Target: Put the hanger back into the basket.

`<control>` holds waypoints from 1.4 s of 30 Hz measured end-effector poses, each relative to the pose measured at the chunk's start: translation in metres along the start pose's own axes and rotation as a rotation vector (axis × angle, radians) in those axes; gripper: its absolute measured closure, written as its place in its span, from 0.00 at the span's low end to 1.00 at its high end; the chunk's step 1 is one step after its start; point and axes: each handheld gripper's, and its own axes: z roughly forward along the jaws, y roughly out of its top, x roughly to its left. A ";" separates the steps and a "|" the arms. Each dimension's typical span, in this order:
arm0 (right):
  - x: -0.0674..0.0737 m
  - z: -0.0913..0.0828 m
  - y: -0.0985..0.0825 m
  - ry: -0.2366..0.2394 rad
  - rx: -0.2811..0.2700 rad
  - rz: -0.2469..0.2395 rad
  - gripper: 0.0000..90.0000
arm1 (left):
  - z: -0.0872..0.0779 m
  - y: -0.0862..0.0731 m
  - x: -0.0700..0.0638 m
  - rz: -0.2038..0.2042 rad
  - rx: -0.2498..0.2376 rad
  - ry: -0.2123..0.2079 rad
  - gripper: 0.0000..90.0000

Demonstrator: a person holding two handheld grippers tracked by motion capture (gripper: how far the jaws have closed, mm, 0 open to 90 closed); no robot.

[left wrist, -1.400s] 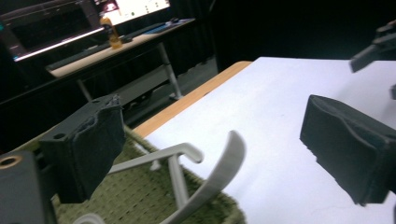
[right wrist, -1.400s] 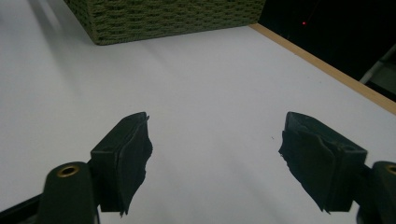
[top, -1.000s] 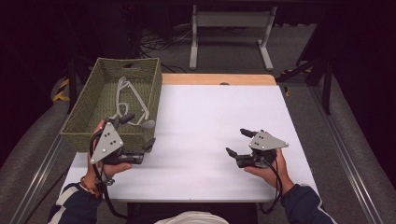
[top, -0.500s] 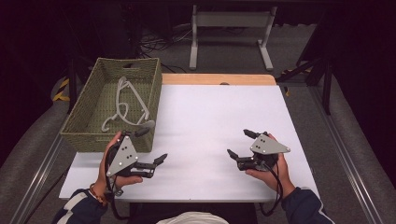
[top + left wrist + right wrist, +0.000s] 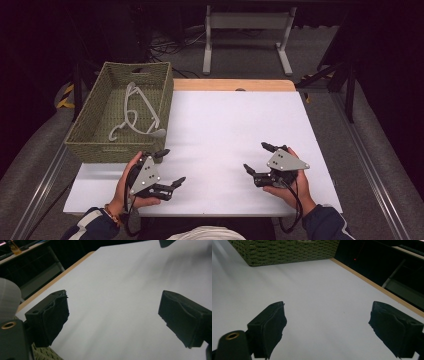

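White board covers most of the table, with a strip of bare wood along its far edge and dark floor and a metal stand beyond. Against the earlier pictures, the left gripper has come back from the rim of the woven basket and down toward the near edge of the board; it now hangs low over bare white surface, jaws spread wide with nothing between them, as its own view confirms. The right gripper sits much where it was, jaws likewise apart and empty, having just been opening a little further. The white plastic hangers lie inside the basket, leaning toward its right wall, clear of both grippers. My reading is that the drop into the basket is finished and both hands are retiring to rest. Count: one basket, two grippers, and what look like two or three tangled hangers; the exact number is hard to tell.
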 end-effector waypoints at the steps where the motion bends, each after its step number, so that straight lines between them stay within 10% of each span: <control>1: 0.001 0.000 -0.001 0.000 0.002 -0.002 0.15 | 0.001 -0.003 0.000 0.001 0.011 0.006 0.11; 12: 0.008 -0.001 -0.008 -0.005 0.007 -0.029 0.15 | -0.003 -0.034 0.001 -0.044 0.105 0.054 0.09; 21: 0.010 0.002 -0.015 -0.003 0.001 -0.015 0.15 | -0.020 -0.047 0.012 -0.135 0.088 0.094 0.07; 42: 0.013 0.000 -0.013 -0.015 -0.018 -0.018 0.12 | -0.029 -0.044 0.013 -0.129 0.041 0.111 0.04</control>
